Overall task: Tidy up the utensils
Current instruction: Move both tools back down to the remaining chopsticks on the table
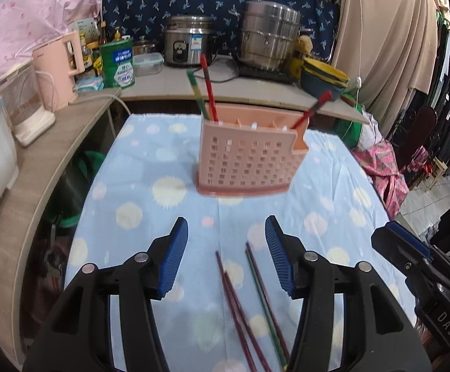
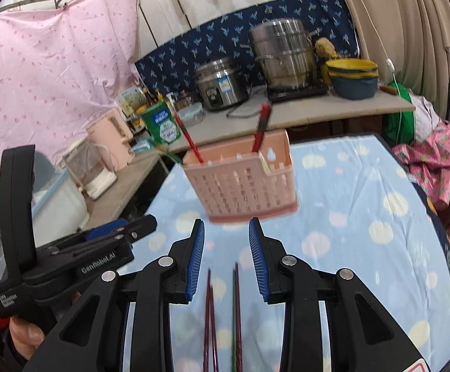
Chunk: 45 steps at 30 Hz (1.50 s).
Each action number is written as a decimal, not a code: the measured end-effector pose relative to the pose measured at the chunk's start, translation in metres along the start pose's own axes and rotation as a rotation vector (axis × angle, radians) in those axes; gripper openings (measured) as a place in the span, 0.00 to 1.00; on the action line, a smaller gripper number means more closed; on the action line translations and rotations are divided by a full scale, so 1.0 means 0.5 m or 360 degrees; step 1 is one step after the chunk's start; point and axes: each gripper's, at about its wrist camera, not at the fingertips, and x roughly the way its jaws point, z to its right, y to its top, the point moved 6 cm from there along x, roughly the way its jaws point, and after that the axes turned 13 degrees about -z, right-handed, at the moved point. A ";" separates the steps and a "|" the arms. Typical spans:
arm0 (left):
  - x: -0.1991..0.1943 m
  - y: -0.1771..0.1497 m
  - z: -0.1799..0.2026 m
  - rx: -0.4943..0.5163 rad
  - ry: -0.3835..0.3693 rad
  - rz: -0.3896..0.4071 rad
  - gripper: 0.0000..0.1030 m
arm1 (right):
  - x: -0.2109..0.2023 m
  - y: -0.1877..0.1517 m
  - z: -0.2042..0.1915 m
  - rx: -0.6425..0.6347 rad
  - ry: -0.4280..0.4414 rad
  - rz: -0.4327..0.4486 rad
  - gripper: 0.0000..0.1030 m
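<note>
A pink slotted utensil holder [image 1: 245, 158] [image 2: 243, 183] stands on the blue dotted tablecloth [image 1: 150, 161]. Red and green chopsticks [image 1: 208, 86] lean out of its left end and another red one [image 1: 313, 108] out of its right end. Two loose pairs lie on the cloth near me: a dark red pair [image 1: 232, 294] [image 2: 209, 310] and a green-and-dark pair [image 1: 260, 282] [image 2: 236, 303]. My left gripper [image 1: 226, 220] hovers open above them with nothing between its pads. My right gripper [image 2: 226, 221] is also open and empty, close beside the left gripper [image 2: 116, 229].
Behind the table a counter holds a pink kettle [image 1: 59, 71], a green can [image 1: 118, 63], a rice cooker [image 1: 187, 42], a tall steel pot [image 1: 268, 35] and stacked yellow-blue bowls [image 1: 324, 77]. A wooden shelf [image 1: 23, 186] runs along the left; clothes hang at the right.
</note>
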 end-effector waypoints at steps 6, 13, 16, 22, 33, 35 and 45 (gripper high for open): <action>0.033 -0.121 -0.008 -0.0002 0.0031 -0.0114 0.48 | 0.020 -0.125 0.040 0.0044 -0.0031 -0.0184 0.29; 0.059 -0.238 -0.021 -0.0024 0.0071 -0.0194 0.51 | 0.043 -0.258 0.075 0.0075 -0.0087 -0.0349 0.29; 0.066 -0.271 -0.025 -0.0022 0.0091 -0.0220 0.56 | 0.052 -0.304 0.077 0.0067 -0.0091 -0.0411 0.29; 0.088 -0.328 -0.015 -0.0012 0.0082 -0.0302 0.58 | 0.065 -0.355 0.065 -0.0009 -0.0135 -0.0464 0.29; 0.107 -0.372 -0.004 0.0009 0.0075 -0.0372 0.61 | 0.101 -0.377 0.036 -0.0114 -0.0159 -0.0509 0.29; 0.108 -0.373 0.001 0.0022 0.0071 -0.0376 0.62 | 0.111 -0.379 0.032 -0.0132 -0.0162 -0.0523 0.29; 0.117 -0.378 0.016 0.0063 0.0068 -0.0396 0.62 | 0.130 -0.388 0.044 -0.0124 -0.0192 -0.0547 0.29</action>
